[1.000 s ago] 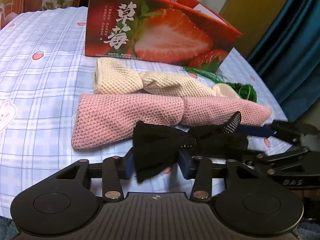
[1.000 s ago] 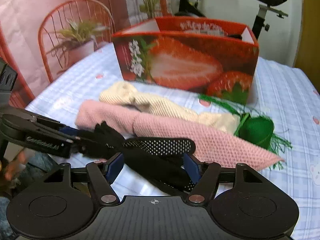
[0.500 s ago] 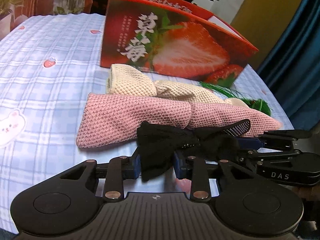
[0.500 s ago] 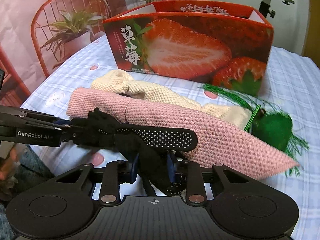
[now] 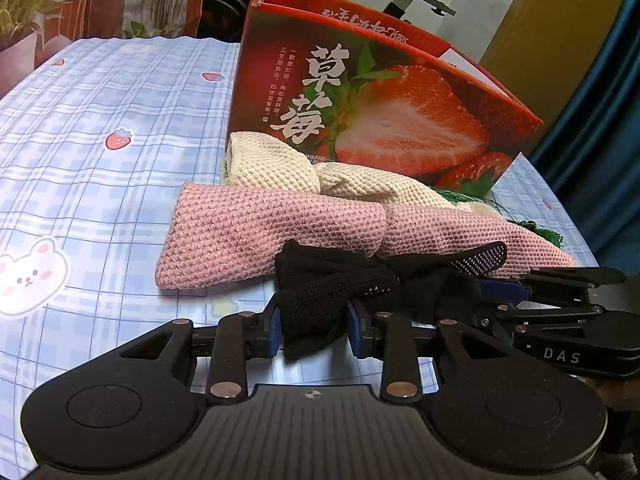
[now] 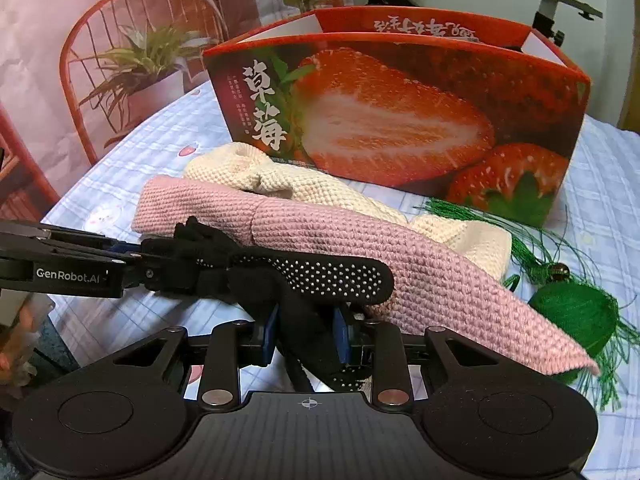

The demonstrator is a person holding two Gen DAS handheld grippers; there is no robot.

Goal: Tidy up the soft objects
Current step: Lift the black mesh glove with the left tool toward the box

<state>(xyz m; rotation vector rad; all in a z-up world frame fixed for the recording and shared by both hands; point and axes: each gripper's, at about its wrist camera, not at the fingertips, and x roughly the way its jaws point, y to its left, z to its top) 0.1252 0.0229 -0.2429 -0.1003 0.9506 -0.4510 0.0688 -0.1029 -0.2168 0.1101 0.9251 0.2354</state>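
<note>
A black grip-dot sock (image 5: 340, 280) (image 6: 320, 276) is stretched between both grippers, just above the tablecloth. My left gripper (image 5: 314, 330) is shut on its one end; it also shows in the right wrist view (image 6: 160, 264). My right gripper (image 6: 306, 334) is shut on the other end; it also shows in the left wrist view (image 5: 500, 292). Behind the sock lie a pink knitted piece (image 5: 272, 232) (image 6: 360, 252) and a cream knitted piece (image 5: 272, 166) (image 6: 256, 172).
A red strawberry-print box (image 5: 380, 108) (image 6: 400, 112), open at the top, stands behind the knits. A green tasselled ornament (image 6: 572, 316) lies at the right. The blue checked tablecloth (image 5: 100, 184) covers the table. A red chair (image 6: 132, 40) stands beyond the left edge.
Both grippers closed on the black sock, one on each end, and lifted it slightly. Both cameras moved closer to the knits and the box.
</note>
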